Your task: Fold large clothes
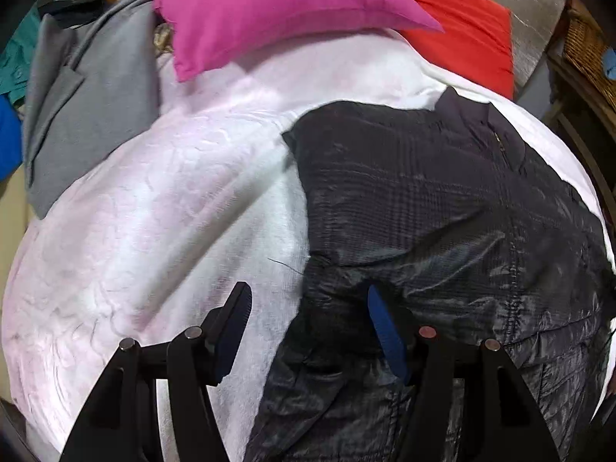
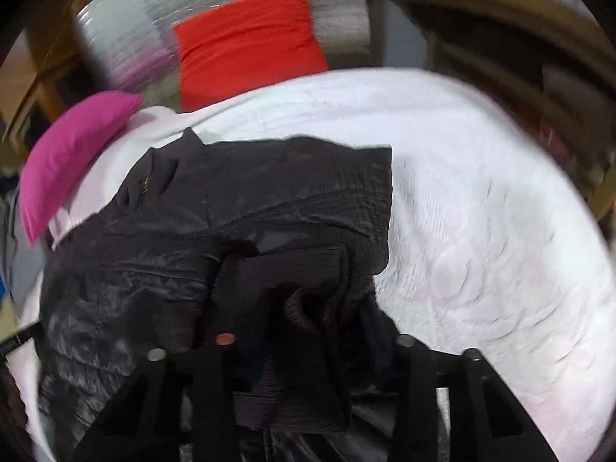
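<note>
Black fingers fill the bottom of both views. Low in the right wrist view, the right gripper (image 2: 304, 331) has its fingers drawn close together, with a bunched fold of the dark jacket (image 2: 238, 208) heaped up between them. It looks like a pinch on that fold, though the picture is blurry and the pads are hidden under the cloth, so the hold is likely, not sure.

Low in the left wrist view, the left gripper (image 1: 308, 327) has its fingers spread apart. Its blue pad (image 1: 387, 331) sits over the jacket's edge, and the other finger (image 1: 235, 323) is over the white blanket (image 1: 161, 208). Nothing is pinched there.

The jacket lies spread on the white blanket, filling the right half of the left wrist view and the middle and lower left of the right wrist view. Its collar and zip point toward the top of the frame. Farther out, a pink pillow (image 1: 269, 11) and a red pillow (image 1: 462, 27) sit at the top, and a grey garment (image 1: 88, 96) lies at the upper left of the left wrist view.

To do this step well, the left fingers should come down on the jacket's edge and close on cloth only, not blanket. Both hands should then lift together and keep the cloth flat, so the fold lands straight and smooth.
</note>
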Motion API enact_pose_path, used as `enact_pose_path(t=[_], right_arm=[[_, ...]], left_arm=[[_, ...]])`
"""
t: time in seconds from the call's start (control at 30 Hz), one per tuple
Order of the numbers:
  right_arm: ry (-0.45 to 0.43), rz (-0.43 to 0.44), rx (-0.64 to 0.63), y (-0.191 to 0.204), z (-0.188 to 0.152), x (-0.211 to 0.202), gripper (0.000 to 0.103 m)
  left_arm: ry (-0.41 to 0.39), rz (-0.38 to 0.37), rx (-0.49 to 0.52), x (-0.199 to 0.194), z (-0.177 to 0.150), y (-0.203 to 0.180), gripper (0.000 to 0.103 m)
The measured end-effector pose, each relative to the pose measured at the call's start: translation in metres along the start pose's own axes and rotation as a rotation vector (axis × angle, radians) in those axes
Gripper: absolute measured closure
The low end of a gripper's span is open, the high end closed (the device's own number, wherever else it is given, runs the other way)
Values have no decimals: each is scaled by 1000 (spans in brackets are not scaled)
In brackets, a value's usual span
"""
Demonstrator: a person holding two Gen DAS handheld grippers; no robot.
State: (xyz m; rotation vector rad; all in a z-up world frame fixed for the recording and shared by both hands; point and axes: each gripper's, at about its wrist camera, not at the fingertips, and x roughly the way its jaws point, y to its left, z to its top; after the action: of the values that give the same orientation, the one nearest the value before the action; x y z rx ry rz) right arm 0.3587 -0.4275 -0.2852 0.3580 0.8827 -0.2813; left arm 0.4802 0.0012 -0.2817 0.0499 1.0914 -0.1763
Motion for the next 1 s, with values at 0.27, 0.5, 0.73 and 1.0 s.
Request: enact_pose_path(t=[0.27, 0.5, 0.73, 1.0], right_arm=[[4, 36, 98, -25, -6, 26, 70], [-109, 221, 216, -69, 3, -25, 4], [37, 316, 304, -79, 9, 14, 5], [46, 122, 43, -15, 2, 18, 54]], left_arm=[[36, -5, 26, 10, -6, -3, 39], [-2, -98, 35, -27, -11, 10, 37], [20, -168, -53, -22, -14, 32, 35], [17, -168, -19, -12, -13, 15, 75]])
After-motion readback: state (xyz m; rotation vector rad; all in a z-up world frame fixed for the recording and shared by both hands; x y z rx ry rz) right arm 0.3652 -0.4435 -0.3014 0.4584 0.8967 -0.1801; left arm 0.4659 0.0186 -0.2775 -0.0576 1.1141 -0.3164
